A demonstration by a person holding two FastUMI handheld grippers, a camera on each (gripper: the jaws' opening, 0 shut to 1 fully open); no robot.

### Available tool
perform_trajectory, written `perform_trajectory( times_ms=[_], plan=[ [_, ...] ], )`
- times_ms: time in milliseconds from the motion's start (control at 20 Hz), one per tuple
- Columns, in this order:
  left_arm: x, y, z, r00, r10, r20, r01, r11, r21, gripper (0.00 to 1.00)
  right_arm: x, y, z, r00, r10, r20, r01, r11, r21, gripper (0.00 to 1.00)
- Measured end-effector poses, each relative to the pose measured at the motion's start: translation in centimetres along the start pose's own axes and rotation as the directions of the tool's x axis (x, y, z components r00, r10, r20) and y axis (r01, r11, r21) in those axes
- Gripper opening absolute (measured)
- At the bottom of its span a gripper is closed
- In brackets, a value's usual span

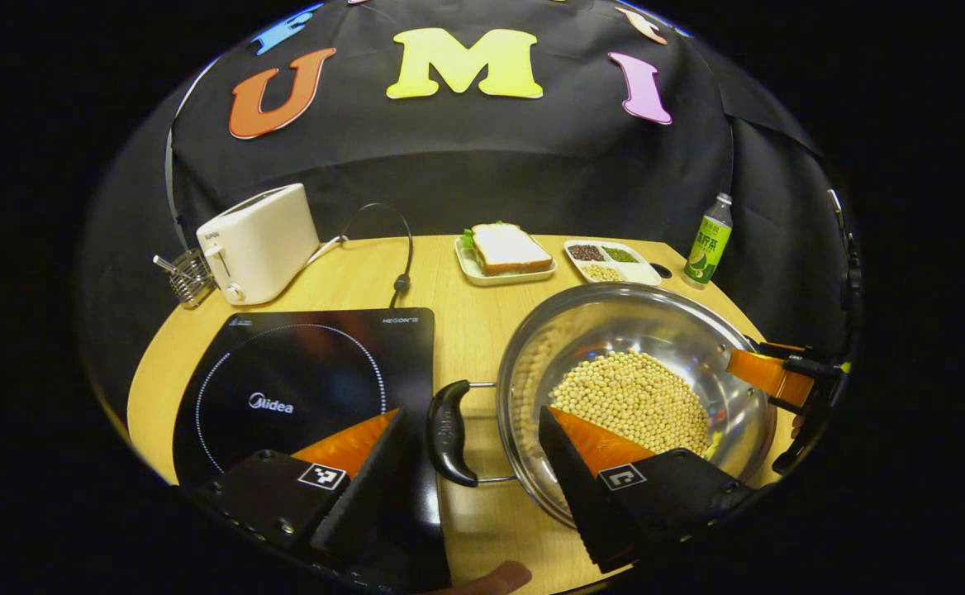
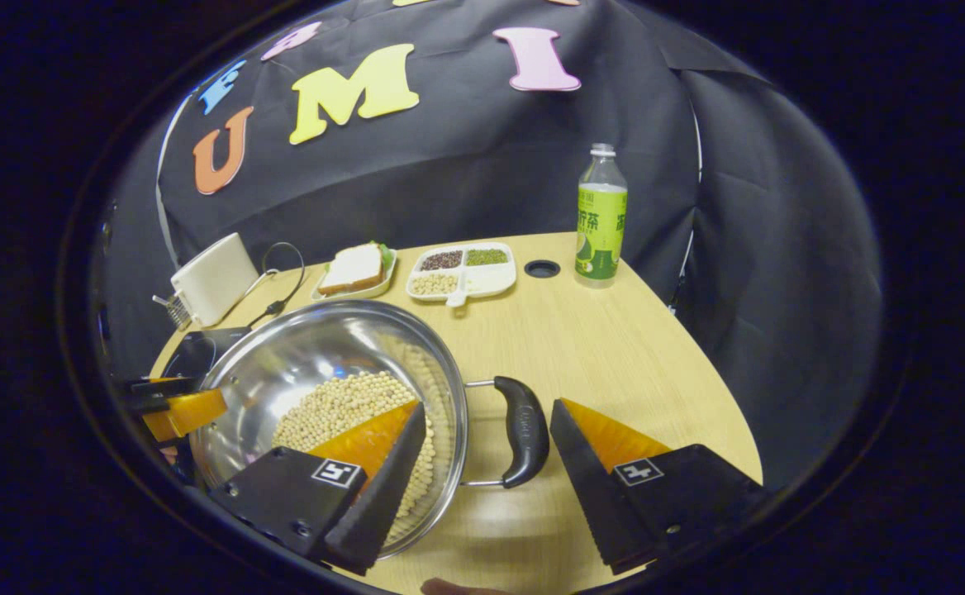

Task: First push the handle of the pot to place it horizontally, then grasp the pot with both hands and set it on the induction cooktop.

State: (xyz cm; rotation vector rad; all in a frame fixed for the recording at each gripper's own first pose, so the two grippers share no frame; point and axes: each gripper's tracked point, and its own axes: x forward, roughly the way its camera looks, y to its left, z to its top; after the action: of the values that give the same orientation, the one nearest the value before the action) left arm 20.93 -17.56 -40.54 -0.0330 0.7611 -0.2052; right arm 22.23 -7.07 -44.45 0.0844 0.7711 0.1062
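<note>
Pot point(image 1: 636, 395), steel and holding pale beans point(image 1: 631, 398), is sitting on the wooden table point(image 1: 482, 322) just at 3 o'clock of the induction cooktop point(image 1: 309, 388), its two black side handles lying level and lining up across the table. Left gripper point(image 1: 470, 442) is hovering wide open, straddling the handle point(image 1: 449, 430) facing the cooktop without touching it, one finger over the cooktop, the other over the beans. Right gripper point(image 2: 487, 442) is likewise hanging wide open around the opposite handle point(image 2: 525, 430), its view also taking in the bottle point(image 2: 601, 216) at 1 o'clock.
</note>
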Motion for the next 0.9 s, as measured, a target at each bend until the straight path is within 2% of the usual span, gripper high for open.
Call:
perform_trajectory(
  times_ms=[100,150,200,250,300,400,600,650,700,750,800,900],
  plan=[
    [0.4,0.7,0.4,0.999,0.038,0.015,-0.039,0.999,0.015,0.88,0.2,0.1,-0.1,1.000,0.024,0.003,-0.024,1.000,-0.001,0.87],
    [0.6,0.7,0.5,0.999,0.041,0.023,-0.041,0.999,0.012,0.76,0.4,-0.1,-0.3,1.000,0.022,-0.004,-0.022,1.000,-0.004,0.87],
    [0.6,0.8,0.6,0.998,0.049,0.027,-0.050,0.999,0.012,0.73,0.6,-0.2,-0.4,1.000,0.014,-0.011,-0.014,1.000,-0.003,0.84],
    [0.8,1.0,0.6,0.998,0.058,0.022,-0.058,0.998,0.017,0.72,0.7,-0.5,-0.5,1.000,0.002,-0.014,-0.002,1.000,-0.002,0.79],
    [0.7,1.1,0.6,0.998,0.063,0.024,-0.063,0.998,0.026,0.70,0.8,-0.7,-0.4,1.000,-0.014,-0.012,0.014,1.000,0.002,0.81],
    [1.1,1.2,0.6,0.997,0.077,0.026,-0.078,0.996,0.038,0.67,0.7,-1.0,-0.9,0.999,-0.027,-0.027,0.027,1.000,0.005,0.67],
    [1.0,1.2,0.7,0.998,0.053,0.024,-0.054,0.998,0.031,0.63,0.8,-1.0,-1.0,0.998,-0.031,-0.051,0.031,1.000,-0.004,0.69],
    [1.1,1.2,0.7,0.999,0.050,0.023,-0.050,0.998,0.032,0.61,0.8,-0.9,-1.1,0.997,-0.039,-0.066,0.038,0.999,-0.015,0.66],
    [1.0,1.2,0.7,0.998,0.049,0.026,-0.050,0.998,0.039,0.60,0.7,-1.0,-1.1,0.996,-0.043,-0.073,0.041,0.999,-0.027,0.68],
    [1.1,1.2,0.8,0.998,0.044,0.041,-0.046,0.997,0.058,0.60,0.8,-1.0,-1.1,0.997,-0.037,-0.071,0.035,0.999,-0.035,0.65],
    [1.0,1.2,0.9,0.998,0.036,0.051,-0.040,0.995,0.086,0.60,0.8,-1.0,-0.8,0.998,-0.028,-0.062,0.027,0.999,-0.018,0.65],
    [1.1,1.1,0.8,0.998,0.025,0.051,-0.029,0.997,0.077,0.60,0.7,-1.0,-1.0,0.998,-0.026,-0.058,0.026,1.000,0.001,0.63]
  ],
)
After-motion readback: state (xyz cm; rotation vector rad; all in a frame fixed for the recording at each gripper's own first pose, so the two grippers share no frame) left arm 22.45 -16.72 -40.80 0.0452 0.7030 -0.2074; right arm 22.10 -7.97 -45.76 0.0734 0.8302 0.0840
